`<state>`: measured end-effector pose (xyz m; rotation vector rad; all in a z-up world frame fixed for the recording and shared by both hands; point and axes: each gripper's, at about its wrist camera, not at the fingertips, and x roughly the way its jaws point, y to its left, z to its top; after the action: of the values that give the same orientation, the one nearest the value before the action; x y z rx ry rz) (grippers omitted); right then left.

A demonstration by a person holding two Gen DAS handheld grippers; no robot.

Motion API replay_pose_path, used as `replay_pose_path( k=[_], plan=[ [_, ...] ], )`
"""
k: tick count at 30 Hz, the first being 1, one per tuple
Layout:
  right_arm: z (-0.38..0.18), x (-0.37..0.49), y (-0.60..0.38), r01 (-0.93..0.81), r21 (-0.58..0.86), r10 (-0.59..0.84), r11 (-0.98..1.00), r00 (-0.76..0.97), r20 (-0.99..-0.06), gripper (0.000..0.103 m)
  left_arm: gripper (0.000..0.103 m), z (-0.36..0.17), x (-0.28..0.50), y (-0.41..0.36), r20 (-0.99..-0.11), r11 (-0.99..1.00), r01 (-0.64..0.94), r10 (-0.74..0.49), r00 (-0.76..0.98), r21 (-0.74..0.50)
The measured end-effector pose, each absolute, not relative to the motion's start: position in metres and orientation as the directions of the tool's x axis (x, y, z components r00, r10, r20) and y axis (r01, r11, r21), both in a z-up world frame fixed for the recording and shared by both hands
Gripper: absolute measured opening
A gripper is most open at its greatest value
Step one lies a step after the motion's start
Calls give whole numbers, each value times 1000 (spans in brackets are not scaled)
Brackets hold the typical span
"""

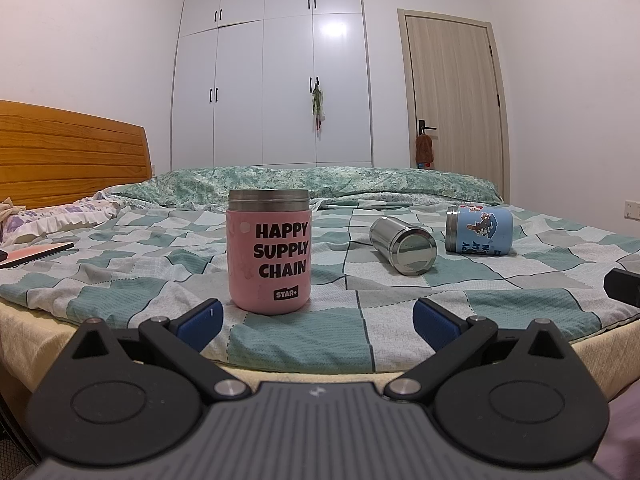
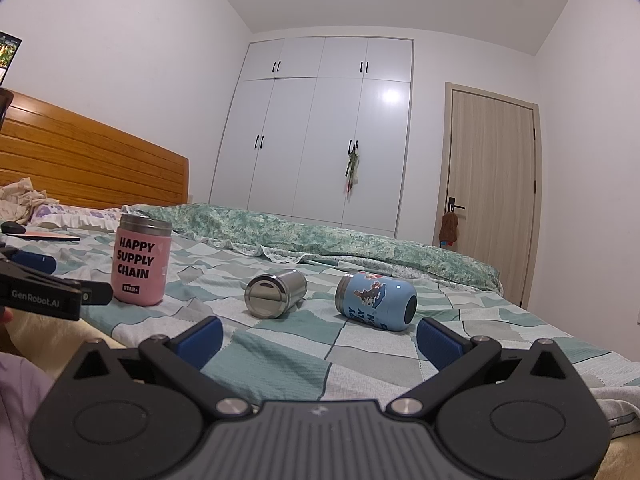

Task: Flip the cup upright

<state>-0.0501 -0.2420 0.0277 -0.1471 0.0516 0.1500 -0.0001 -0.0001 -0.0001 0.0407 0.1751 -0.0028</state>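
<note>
Steel, bare and glossy, makes the silver cup (image 2: 275,294) a rigid, probably slippery thing; it lies on its side on the bed (image 2: 280,356) between the upright pink cup (image 2: 141,266) and the toppled blue cup (image 2: 375,301). Gripping across its round wall seems safest. Both the left gripper (image 1: 316,322) and right gripper (image 2: 318,338) are spread wide, empty.

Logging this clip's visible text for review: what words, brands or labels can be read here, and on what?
"HAPPY SUPPLY CHAIN", on the upright pink cup.
"STAR+", black tag low on the same pink cup.
"GenRobot.AI", on the left gripper body, seen from the right wrist view.
Blue cartoon cup, lying on its side: dark lettering, sideways and partly hidden, not readable.
Steel cup, lying on its side: no text visible.
</note>
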Motion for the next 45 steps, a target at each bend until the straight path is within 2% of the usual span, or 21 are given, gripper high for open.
replay_pose_path(
  k=[26, 34, 45],
  plan=[
    [29, -47, -245, -158, -136, 150, 978, 986, -71, 103, 103, 0, 2, -4, -188, 999, -1, 11, 982, 52],
    [36, -32, -253, -194, -96, 183, 976, 977, -113, 103, 103, 10, 18, -19, -295, 995, 51, -24, 955, 85],
    [74, 39, -292, -191, -108, 177, 976, 976, -125, 103, 103, 62, 81, -63, -396, 989, 115, -72, 915, 88]
  ],
)
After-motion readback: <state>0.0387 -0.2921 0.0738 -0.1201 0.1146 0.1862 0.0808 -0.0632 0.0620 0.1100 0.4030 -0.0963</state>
